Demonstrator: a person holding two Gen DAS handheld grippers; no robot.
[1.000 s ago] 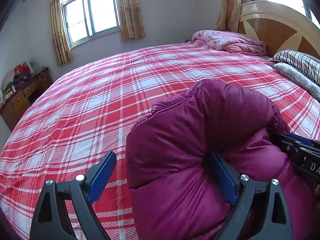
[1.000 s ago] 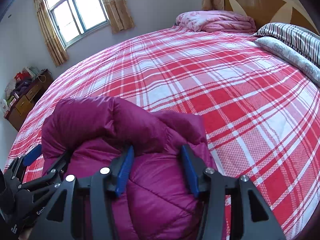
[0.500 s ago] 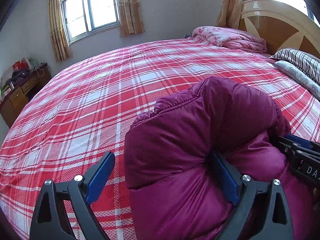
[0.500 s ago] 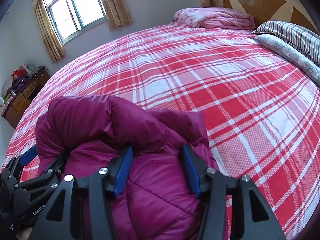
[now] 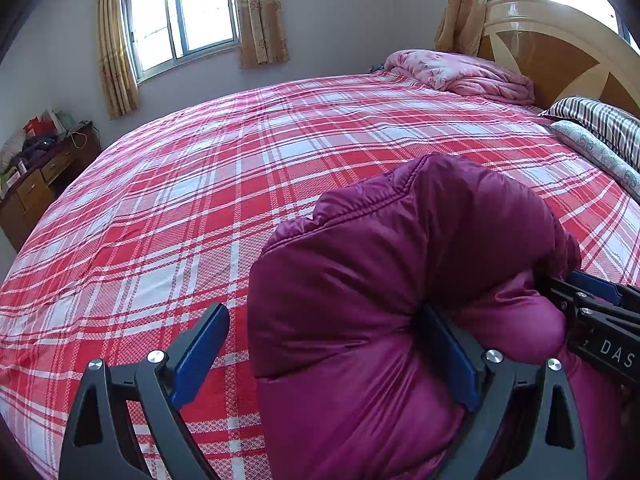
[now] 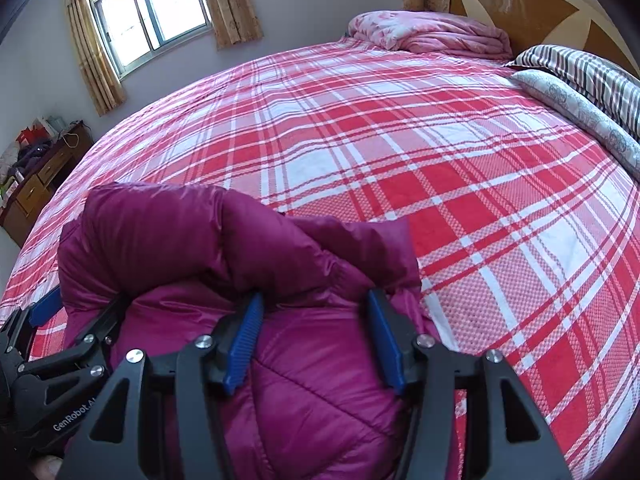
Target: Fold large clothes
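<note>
A puffy magenta down jacket (image 5: 400, 264) lies bunched on the red plaid bed (image 5: 208, 184); it also shows in the right wrist view (image 6: 192, 240). My left gripper (image 5: 328, 356) is open, its jaws wide, with the jacket's left edge between them and the right finger pressed into the padding. My right gripper (image 6: 316, 336) is open, its blue pads (image 6: 244, 340) astride a thick fold at the jacket's right side. Each gripper shows at the edge of the other's view.
A folded pink quilt (image 5: 464, 76) and striped pillows (image 5: 600, 128) lie by the wooden headboard (image 5: 560, 52). A wooden cabinet (image 5: 36, 184) with clutter stands at far left below a curtained window (image 5: 180, 12). Plaid bedspread stretches beyond the jacket.
Both grippers and the jacket have shifted slightly forward over the bed. The jaws stay as wide as before.
</note>
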